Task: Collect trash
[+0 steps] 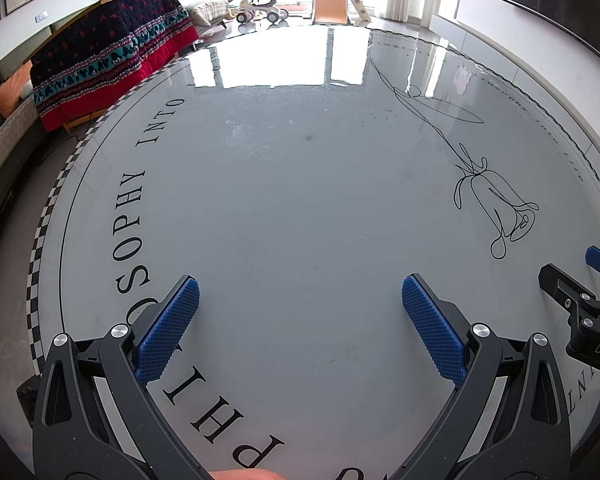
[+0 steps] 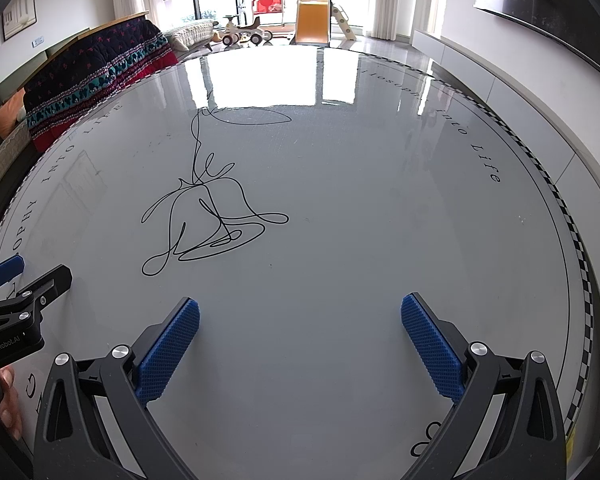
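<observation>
**Both grippers wide apart above a bare round table**

The left gripper point(image 1: 300, 320) is held low over the round table point(image 1: 300, 184), pointing forward across the glossy grey top. Its two blue fingers point(image 1: 168, 330) stand far apart and there is nothing between them, only the table surface and the large printed letters point(image 1: 134, 224) that run along the rim. At the bottom edge of the left wrist view a small part of a fingertip point(image 1: 242, 475) of the person shows under the tool.

The right gripper point(image 2: 300, 346) is held in the same manner, just beside the left one, low and tilted a little downward to the table. Its pads point(image 2: 430, 350) are also spread wide and hold nothing. In the right wrist view the person's hand point(image 2: 8, 404) shows at the left edge, behind the body of the left gripper.

A black line drawing of a flower point(image 2: 208, 220) is printed on the table ahead of the grippers. No trash can be seen on the table in either view; where it lies I cannot tell.

Behind the table there is a patterned blanket point(image 1: 112, 44) and a toy slide point(image 2: 314, 20).
</observation>
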Motion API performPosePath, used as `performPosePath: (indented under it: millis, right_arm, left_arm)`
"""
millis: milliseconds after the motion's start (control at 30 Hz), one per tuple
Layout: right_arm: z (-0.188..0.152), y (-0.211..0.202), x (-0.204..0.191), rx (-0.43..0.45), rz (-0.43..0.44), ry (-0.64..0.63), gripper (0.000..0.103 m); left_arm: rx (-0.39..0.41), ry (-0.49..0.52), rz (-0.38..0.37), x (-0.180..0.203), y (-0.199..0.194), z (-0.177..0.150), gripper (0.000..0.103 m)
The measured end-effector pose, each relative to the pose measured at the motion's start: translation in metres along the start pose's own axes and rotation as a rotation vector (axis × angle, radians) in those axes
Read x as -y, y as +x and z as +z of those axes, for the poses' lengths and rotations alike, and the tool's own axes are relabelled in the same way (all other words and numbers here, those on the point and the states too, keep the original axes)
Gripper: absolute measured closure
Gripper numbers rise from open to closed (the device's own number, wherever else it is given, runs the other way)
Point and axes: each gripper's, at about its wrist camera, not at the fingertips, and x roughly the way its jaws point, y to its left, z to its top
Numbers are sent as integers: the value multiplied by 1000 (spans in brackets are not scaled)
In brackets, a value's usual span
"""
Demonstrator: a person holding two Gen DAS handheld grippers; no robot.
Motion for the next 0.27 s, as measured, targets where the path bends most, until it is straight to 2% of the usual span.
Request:
performPosePath:
  millis: [267]
  right_arm:
    - [0,0,0,0,0,0,3]
  left_arm:
    - [0,0,0,0,0,0,5]
